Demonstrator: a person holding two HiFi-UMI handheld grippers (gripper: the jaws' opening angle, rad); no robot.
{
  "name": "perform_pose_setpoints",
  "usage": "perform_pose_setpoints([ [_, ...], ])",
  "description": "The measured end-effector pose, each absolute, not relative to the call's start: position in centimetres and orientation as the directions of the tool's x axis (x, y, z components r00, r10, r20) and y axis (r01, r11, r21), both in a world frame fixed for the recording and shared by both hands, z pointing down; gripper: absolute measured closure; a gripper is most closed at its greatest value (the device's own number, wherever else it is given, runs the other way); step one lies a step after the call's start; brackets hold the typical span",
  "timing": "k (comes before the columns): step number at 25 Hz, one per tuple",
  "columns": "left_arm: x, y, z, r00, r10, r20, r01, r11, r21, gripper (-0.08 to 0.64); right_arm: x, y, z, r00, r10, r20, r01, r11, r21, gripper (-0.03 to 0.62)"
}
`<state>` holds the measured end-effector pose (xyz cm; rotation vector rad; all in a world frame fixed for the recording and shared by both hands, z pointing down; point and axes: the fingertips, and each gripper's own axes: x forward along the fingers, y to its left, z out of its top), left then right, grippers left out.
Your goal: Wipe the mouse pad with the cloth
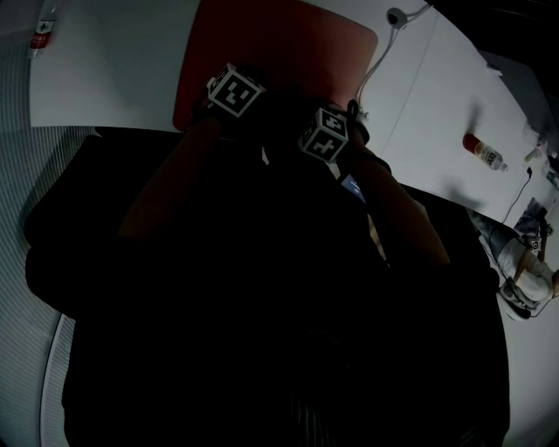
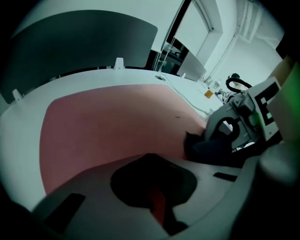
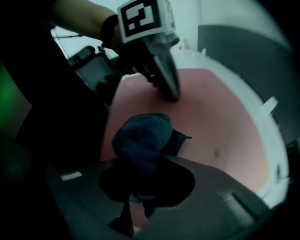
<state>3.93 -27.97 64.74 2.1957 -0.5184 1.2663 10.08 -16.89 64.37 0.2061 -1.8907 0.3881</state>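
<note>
A red mouse pad [image 1: 288, 44] lies on the white table [image 1: 113, 70]. Both marker cubes hover over its near edge, the left one [image 1: 234, 92] and the right one [image 1: 325, 133]. In the right gripper view my right gripper [image 3: 140, 197] is shut on a bunched dark blue cloth [image 3: 143, 138], which rests on the pad [image 3: 206, 122]. The left gripper [image 3: 171, 93] shows there with its jaws together, tip down on the pad just beyond the cloth. In the left gripper view the cloth [image 2: 201, 147] sits at the right on the pad [image 2: 108, 122], under the right gripper.
A white cable with a small round device [image 1: 397, 16] runs along the table right of the pad. A red-capped bottle [image 1: 483, 150] lies further right, another bottle [image 1: 42, 33] at the far left. A dark partition [image 2: 70, 47] stands behind the table. My dark sleeves fill the lower head view.
</note>
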Motion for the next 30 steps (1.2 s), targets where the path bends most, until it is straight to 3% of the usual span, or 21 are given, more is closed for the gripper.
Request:
perform_pose_setpoints([
  [2,3.4,-27.7,65.0,0.468,-0.059,0.882,-0.582,-0.772,0.257,0.552,9.9,-15.3,63.3,-0.446,0.109,0.888,-0.346,0.895,-0.284,0.528],
  [3,2.9,-27.1,65.2,0.468,-0.046,0.883,-0.603,-0.747,0.281,0.552,10.4,-15.7,62.4,-0.506,0.072,0.860,-0.400,0.863,-0.308,0.528],
  [5,2.7,-25.6,64.6,0.520,-0.024,0.854,-0.648,-0.662,0.376,0.552,12.3,-17.2,59.6,-0.611,-0.067,0.789,-0.542,0.761,-0.356,0.526],
  [7,3.9,-25.5,61.9,0.628,-0.091,0.773,-0.647,-0.614,0.453,0.552,14.7,-18.7,55.7,-0.688,-0.188,0.701,-0.622,0.650,-0.436,0.526],
  [10,6.9,-25.8,55.2,0.773,-0.208,0.600,-0.572,-0.639,0.515,0.552,17.7,-20.0,48.9,-0.762,-0.350,0.545,-0.635,0.572,-0.519,0.528],
  [15,12.1,-24.5,42.3,0.885,-0.288,0.365,-0.449,-0.733,0.511,0.552,21.0,-19.6,38.6,-0.764,-0.558,0.323,-0.639,0.583,-0.502,0.529],
  [20,16.3,-22.4,33.4,0.934,-0.290,0.211,-0.354,-0.839,0.414,0.552,21.8,-17.4,32.7,-0.754,-0.627,0.194,-0.634,0.619,-0.464,0.529],
  [24,18.5,-20.1,32.1,0.944,-0.259,0.203,-0.314,-0.895,0.316,0.552,22.5,-15.7,31.3,-0.749,-0.649,0.134,-0.638,0.651,-0.412,0.529],
  [30,20.7,-18.1,31.3,0.950,-0.243,0.196,-0.297,-0.896,0.330,0.552,24.3,-13.8,31.5,-0.735,-0.665,0.133,-0.651,0.638,-0.411,0.529],
])
